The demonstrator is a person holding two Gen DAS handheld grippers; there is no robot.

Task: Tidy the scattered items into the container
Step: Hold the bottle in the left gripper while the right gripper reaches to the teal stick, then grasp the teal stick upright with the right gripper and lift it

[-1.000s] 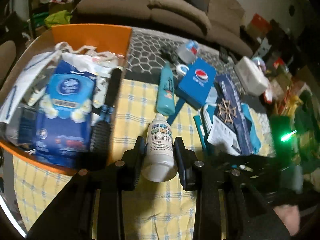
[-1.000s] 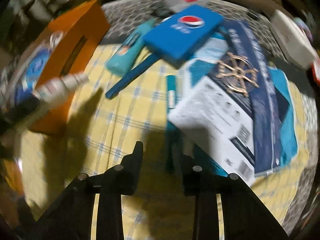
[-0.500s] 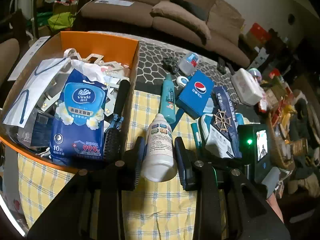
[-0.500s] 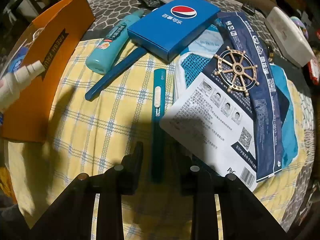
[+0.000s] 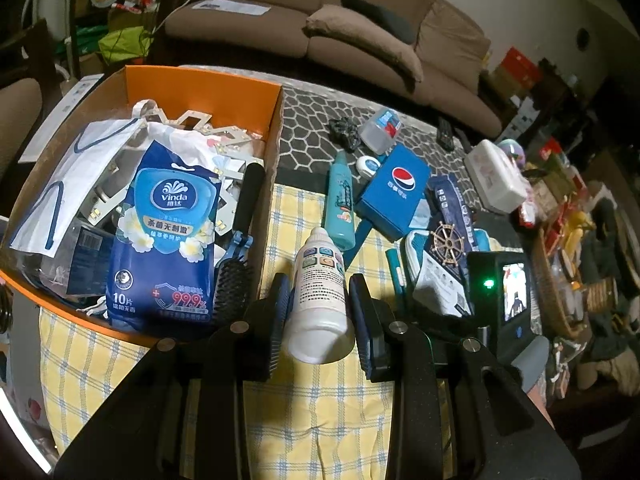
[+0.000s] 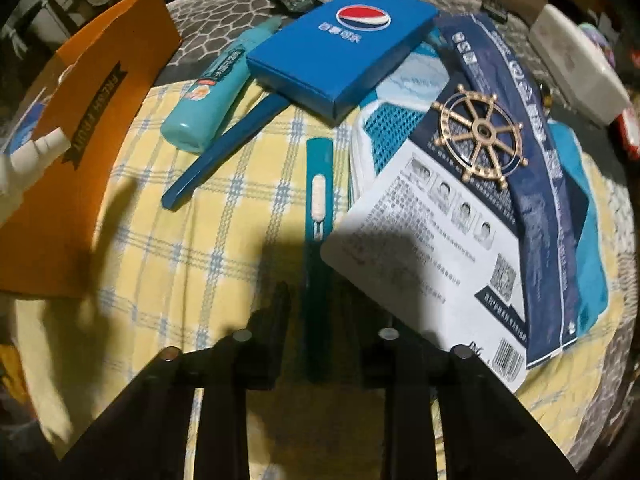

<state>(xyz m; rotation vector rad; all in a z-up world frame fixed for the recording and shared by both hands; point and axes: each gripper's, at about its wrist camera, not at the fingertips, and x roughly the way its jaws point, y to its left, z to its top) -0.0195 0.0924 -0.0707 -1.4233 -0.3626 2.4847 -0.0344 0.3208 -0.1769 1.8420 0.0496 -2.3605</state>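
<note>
I lift the teal pen [image 6: 318, 216] straight up off the yellow checked cloth [image 6: 224, 216] before swinging it left, so its far end clears the white card [image 6: 424, 256] just right of it and the orange box [image 5: 200, 84] wall. The right gripper [image 6: 320, 320] has just been closing and now pinches the pen's near end. The left gripper [image 5: 320, 308] clamps the white bottle [image 5: 320, 292], just right of the box's near corner.
</note>
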